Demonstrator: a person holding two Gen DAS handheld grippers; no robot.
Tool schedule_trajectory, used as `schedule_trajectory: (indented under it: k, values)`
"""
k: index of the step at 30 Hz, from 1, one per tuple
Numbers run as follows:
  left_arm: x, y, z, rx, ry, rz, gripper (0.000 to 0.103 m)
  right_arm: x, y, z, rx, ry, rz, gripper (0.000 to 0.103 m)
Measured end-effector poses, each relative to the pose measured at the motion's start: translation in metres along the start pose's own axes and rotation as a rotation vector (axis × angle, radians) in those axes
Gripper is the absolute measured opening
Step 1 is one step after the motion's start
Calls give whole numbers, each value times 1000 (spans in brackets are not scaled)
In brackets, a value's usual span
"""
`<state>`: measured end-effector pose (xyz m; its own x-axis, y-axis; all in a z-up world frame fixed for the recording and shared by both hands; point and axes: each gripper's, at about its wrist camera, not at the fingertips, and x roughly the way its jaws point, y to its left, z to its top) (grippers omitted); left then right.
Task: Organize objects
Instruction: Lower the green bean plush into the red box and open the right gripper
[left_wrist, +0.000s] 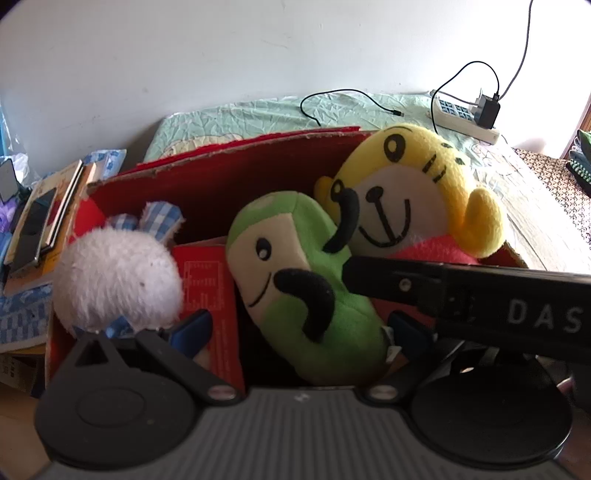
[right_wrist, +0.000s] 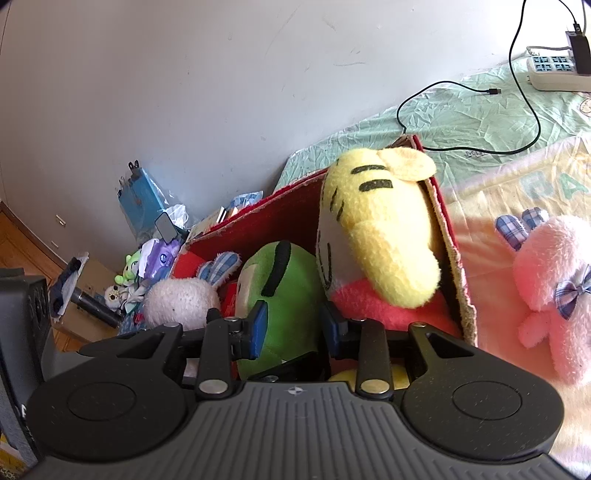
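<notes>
The right gripper (right_wrist: 293, 326) pinches the green plush (right_wrist: 284, 291) down into the red box (right_wrist: 448, 236) on the bed, wedging it between the tiger (right_wrist: 384, 236) and white bunny (right_wrist: 181, 301), while the left gripper (left_wrist: 299, 332) sits wide astride it, gripping nothing.

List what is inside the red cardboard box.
Inside the red box: white rabbit plush, green plush, yellow tiger plush, a red printed flap. Anything beneath them is covered.
</notes>
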<state>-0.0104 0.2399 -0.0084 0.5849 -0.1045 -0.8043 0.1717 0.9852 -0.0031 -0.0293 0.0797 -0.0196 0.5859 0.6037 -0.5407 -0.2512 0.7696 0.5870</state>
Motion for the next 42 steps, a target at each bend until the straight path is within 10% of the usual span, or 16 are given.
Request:
schedule_trajectory:
  k: [42]
  values:
    - [-70, -39, -15, -78, -99, 204, 100, -89, -10, -9, -63, -144, 167, 45]
